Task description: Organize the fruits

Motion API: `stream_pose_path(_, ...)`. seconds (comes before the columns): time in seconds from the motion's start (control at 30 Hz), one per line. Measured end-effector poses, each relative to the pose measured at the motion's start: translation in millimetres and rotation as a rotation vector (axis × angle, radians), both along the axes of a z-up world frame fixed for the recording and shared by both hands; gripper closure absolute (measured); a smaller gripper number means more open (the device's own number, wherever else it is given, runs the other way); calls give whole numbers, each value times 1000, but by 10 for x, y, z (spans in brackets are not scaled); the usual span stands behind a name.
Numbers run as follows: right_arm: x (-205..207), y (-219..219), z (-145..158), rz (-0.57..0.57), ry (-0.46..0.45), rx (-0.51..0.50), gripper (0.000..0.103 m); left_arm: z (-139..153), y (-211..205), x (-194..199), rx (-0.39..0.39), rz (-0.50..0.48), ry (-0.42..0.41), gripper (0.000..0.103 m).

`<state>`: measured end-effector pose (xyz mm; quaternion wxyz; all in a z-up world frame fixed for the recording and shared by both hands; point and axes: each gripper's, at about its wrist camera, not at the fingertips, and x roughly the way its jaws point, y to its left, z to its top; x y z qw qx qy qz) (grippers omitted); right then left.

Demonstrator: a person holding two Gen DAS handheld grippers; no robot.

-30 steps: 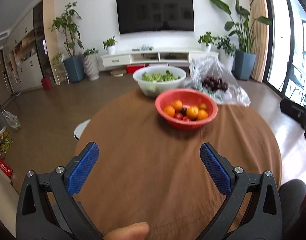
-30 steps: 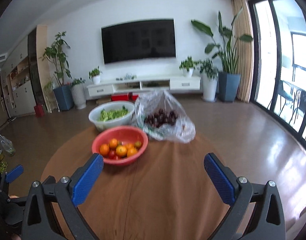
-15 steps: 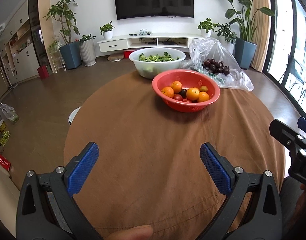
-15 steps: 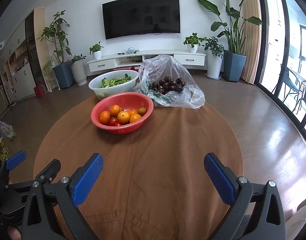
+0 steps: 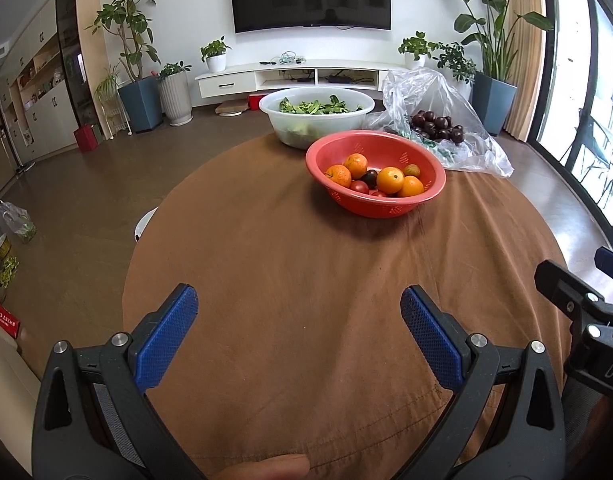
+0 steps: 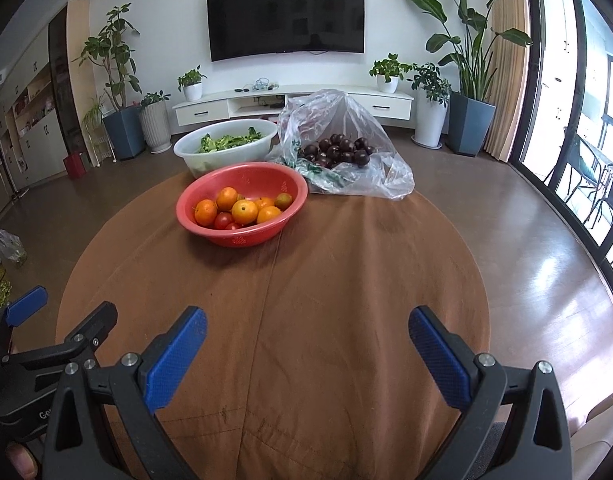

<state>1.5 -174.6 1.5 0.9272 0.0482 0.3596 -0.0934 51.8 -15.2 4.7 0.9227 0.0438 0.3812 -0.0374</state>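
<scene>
We hold our left gripper [image 5: 298, 312] low in the left picture, with its two blue fingers far apart and nothing between them. Our right gripper [image 6: 306, 334] sits low in the right picture, just as wide and just as empty. Both hang over the near side of the round table with the brown cloth [image 5: 290, 264]. The fruit is far from us, near the top middle of each picture. The round red plastic bowl [image 5: 426, 160] holds small orange fruits [image 5: 390, 180], a few little red ones and one dark one. Just to its right lies the clear plastic bag of dark round fruits [image 6: 338, 150], touching or nearly touching the bowl. Behind the red bowl is a white see-through tub of green leaves [image 6: 226, 144]. We think the little fruits are light, smooth and round, so they may roll or slip. They may be soft too, so we should squeeze gently across the middle of one fruit. The bag looks thin and floppy, so we think it is best to pinch it at its bunched top.
</scene>
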Motion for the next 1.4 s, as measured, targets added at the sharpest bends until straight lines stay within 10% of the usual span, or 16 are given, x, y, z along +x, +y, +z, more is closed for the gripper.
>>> stream_pose_path(1.4, 60, 57, -164, 15, 60, 3, 0, -73, 13, 29, 0, 3, 13, 0)
